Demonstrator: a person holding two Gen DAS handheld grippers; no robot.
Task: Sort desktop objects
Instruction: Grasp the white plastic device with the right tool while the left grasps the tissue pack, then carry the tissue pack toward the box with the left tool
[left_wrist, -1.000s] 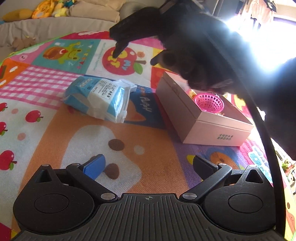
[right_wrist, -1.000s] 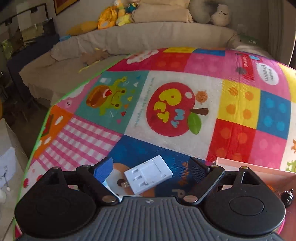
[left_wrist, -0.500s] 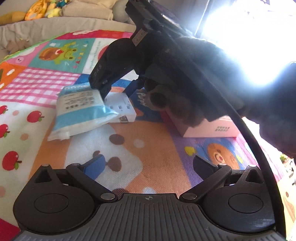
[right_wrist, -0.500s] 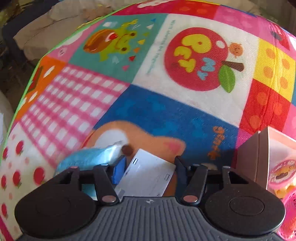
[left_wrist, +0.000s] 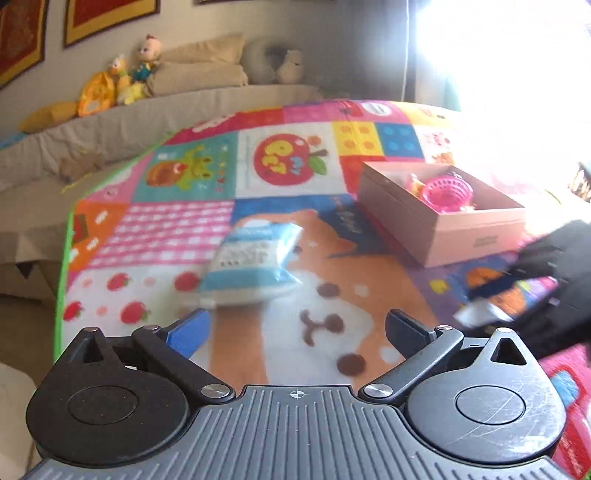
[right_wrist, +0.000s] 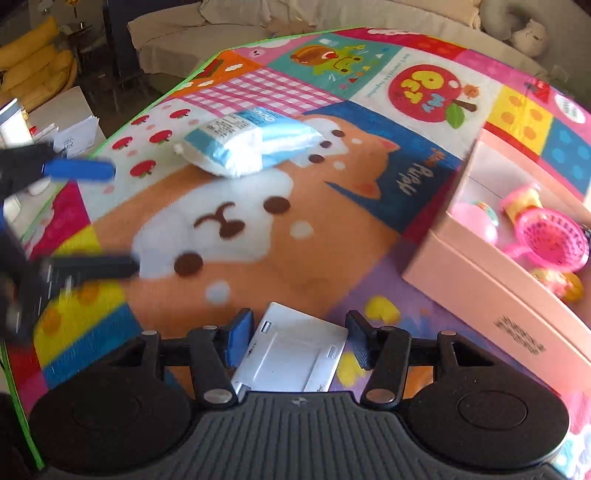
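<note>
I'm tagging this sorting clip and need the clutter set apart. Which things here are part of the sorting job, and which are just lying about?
Part of the job:
- white adapter, between the right gripper fingers
- tissue pack on the mat
- pink box with the pink basket inside
- left gripper, open and empty

Lying about:
- plush toys
- cushions

I am working in a home living room: a beige sofa (left_wrist: 207, 107) is curving behind a bright children's play mat (left_wrist: 288, 158), soft toys (left_wrist: 122, 81) and cushions (left_wrist: 199, 70) are sitting along it at eleven o'clock, framed pictures (left_wrist: 110, 16) are hanging on the wall, and daylight is glaring in at two o'clock.
</note>
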